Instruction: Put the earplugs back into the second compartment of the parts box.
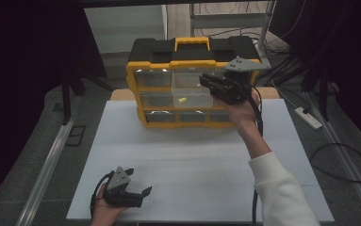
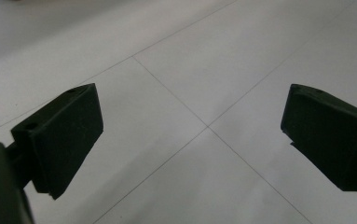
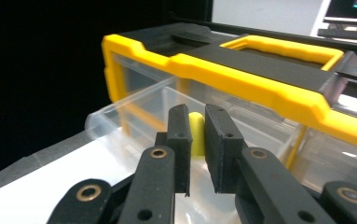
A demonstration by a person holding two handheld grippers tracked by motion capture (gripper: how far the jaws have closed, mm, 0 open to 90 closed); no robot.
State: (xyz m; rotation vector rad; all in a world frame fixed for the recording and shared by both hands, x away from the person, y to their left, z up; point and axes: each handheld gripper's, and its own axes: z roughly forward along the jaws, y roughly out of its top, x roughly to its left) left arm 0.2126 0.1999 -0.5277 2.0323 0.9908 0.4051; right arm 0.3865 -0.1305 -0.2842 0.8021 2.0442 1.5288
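The right gripper (image 3: 197, 116) pinches a small yellow piece (image 3: 195, 133) above the open clear drawer (image 1: 192, 97) of the yellow organizer (image 1: 168, 66), likely dropping it in next, while the left gripper (image 2: 192, 123) waits wide open and empty.

The left gripper (image 2: 192, 135), fingers (image 2: 62, 137) spread wide, hangs over the white table (image 2: 204, 60).

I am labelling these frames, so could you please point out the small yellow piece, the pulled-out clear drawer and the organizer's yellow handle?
small yellow piece (image 3: 195, 134): right gripper view, its visible middle.
pulled-out clear drawer (image 1: 194, 98): high view, its front wall.
yellow handle (image 1: 192, 45): high view, its top bar.
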